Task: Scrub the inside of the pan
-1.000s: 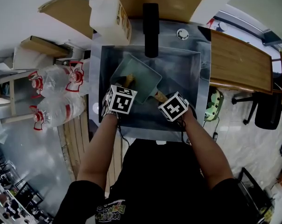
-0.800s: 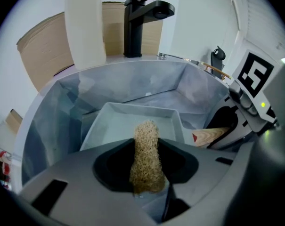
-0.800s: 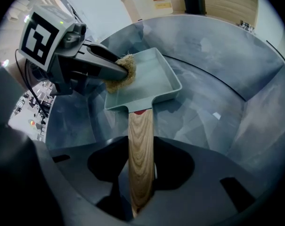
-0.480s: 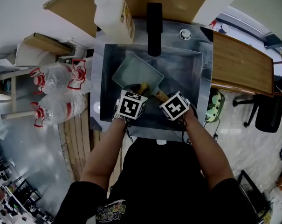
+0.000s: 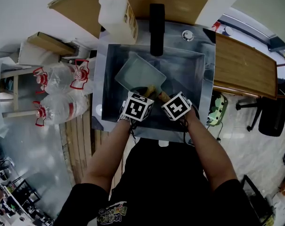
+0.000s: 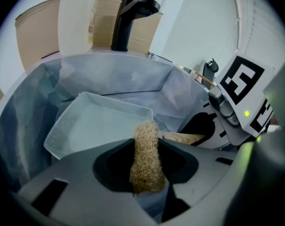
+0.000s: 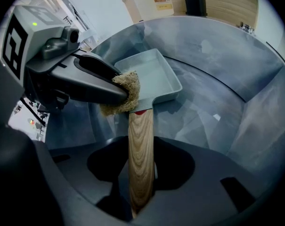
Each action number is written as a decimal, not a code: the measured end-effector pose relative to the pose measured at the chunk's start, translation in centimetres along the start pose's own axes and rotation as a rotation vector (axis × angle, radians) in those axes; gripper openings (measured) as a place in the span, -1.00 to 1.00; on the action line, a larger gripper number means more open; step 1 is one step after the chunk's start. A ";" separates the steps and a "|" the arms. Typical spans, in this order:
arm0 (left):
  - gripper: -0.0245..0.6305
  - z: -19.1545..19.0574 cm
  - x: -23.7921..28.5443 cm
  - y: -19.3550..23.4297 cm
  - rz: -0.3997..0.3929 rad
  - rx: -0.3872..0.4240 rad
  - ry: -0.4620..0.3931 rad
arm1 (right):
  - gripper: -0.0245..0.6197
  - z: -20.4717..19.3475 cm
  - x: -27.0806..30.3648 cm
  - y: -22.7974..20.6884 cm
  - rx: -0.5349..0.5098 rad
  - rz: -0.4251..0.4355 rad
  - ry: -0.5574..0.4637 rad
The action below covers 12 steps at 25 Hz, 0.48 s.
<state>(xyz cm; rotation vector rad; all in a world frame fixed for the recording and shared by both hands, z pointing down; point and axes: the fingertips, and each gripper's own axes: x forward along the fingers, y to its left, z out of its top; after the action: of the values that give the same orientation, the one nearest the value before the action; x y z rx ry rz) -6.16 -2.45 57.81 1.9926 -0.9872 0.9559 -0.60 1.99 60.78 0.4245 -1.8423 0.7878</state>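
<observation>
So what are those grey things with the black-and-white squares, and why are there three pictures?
Those are two grabbing tools, each with two jaws. A person holds one in each hand, and the cubes with squares are part of the tools. One picture comes from a camera on the person's head, looking down. The other two come from little cameras riding on each tool, looking along its jaws. Below is a metal sink with a black tap. In the sink sits a pale rectangular pan. The left gripper pinches a scratchy tan scrubber by the pan's edge, near the handle. The right gripper grips the pan's wooden handle.
</observation>
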 end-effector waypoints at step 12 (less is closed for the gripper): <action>-0.48 2.7 -5.1 -1.2 -0.104 -0.191 -0.247 | -0.43 2.0 -3.4 0.2 0.055 -0.014 -0.225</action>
<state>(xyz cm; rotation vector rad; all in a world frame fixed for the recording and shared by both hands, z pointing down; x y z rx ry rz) -6.57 -2.45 52.00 2.0082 -1.0537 0.5465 -0.77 0.54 57.06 0.5800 -2.0270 0.8090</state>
